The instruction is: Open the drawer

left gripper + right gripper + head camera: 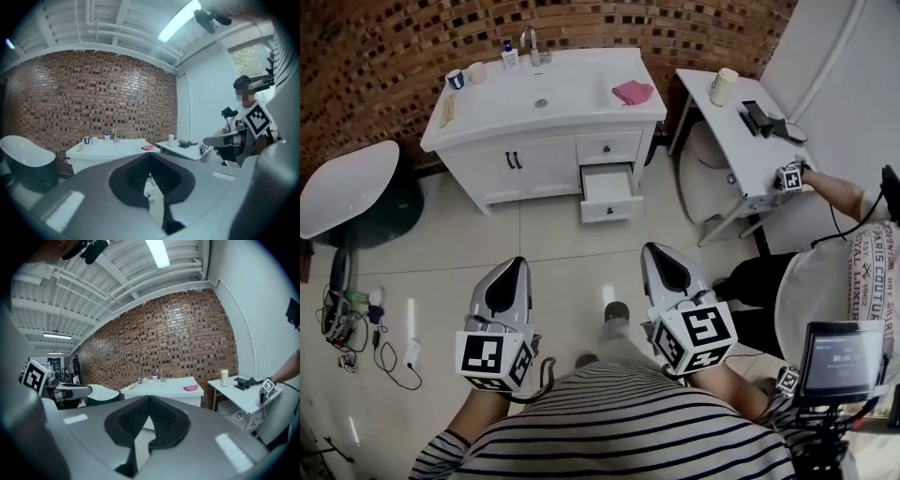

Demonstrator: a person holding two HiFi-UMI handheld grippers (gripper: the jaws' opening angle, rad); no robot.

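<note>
A white vanity cabinet point(534, 164) stands against the brick wall, and the lower of its two right-hand drawers point(607, 192) is pulled out over the floor. The upper drawer point(609, 148) sits flush. My left gripper point(517, 262) and right gripper point(649, 248) are side by side close to my body, pointing toward the cabinet and well short of it across open tile. Both are shut, with nothing between the jaws. The left gripper view shows my left gripper point(149, 154) with its tips meeting, and the right gripper view shows the same of my right gripper point(149, 397).
A pink cloth point(633, 92), cups and a tap sit on the vanity top. A white bathtub point(342, 187) is at the left, with cables point(356, 328) on the floor below it. At the right is a white table point(736, 131), another person's gripper point(792, 176) and a monitor point(844, 361).
</note>
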